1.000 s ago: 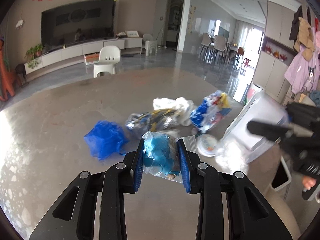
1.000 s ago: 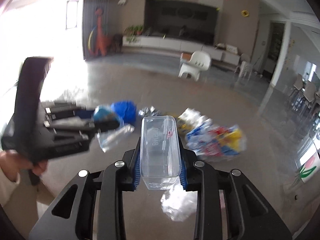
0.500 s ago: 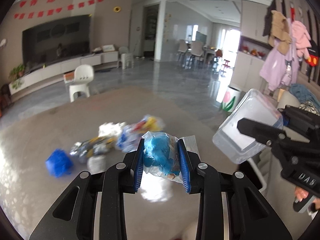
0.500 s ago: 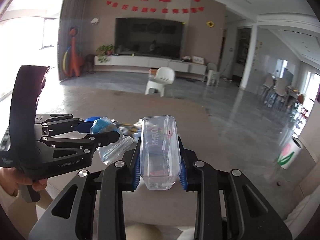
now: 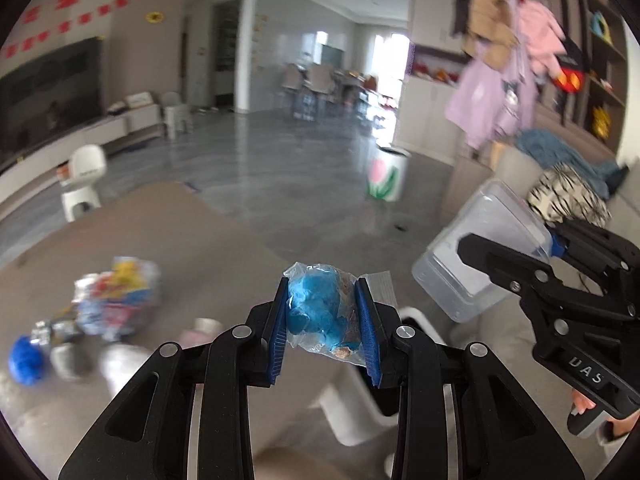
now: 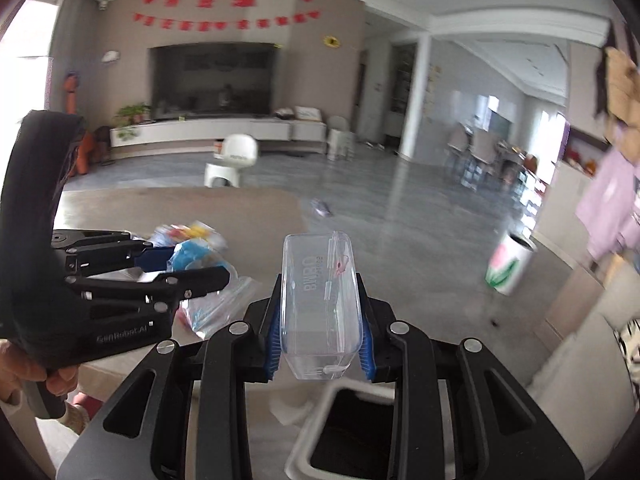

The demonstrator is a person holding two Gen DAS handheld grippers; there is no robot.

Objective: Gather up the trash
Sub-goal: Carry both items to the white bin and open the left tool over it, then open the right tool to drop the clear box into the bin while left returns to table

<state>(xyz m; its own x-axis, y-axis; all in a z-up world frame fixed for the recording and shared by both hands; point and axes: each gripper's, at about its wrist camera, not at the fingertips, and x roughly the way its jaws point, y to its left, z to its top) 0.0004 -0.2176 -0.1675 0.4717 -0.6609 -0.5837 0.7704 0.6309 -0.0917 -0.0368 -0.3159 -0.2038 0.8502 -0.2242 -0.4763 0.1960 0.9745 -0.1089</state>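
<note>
The white open-topped waste bin (image 6: 352,432) sits at the bottom edge of the right wrist view, half hidden behind the gripper frame, so only its rim and dark mouth show; in the left wrist view it is a blurred white shape (image 5: 416,320) below the fingers. The pile of crumpled plastic wrappers and blue scraps (image 5: 116,304) on the beige table top (image 5: 200,248) is smeared by motion, and its single pieces cannot be told apart.

Compared with a second ago, both views have swung away from the pile towards the dining area: the wrappers have slid from the centre to the far left, and the white flower-painted floor bin (image 5: 386,178) has come into sight on the grey tiled floor.

The right gripper (image 6: 318,312) is clamped narrowly on a clear rectangular plastic box (image 6: 320,300), held above the waste bin's mouth. The left gripper (image 5: 322,320) pinches a clear plastic bag with blue crumpled material inside (image 5: 320,308) between its blue pads, also raised over the table edge near the waste bin. Each gripper shows in the other's view, side by side and apart. A small white plastic chair (image 6: 232,160) stands beyond the table.
</note>
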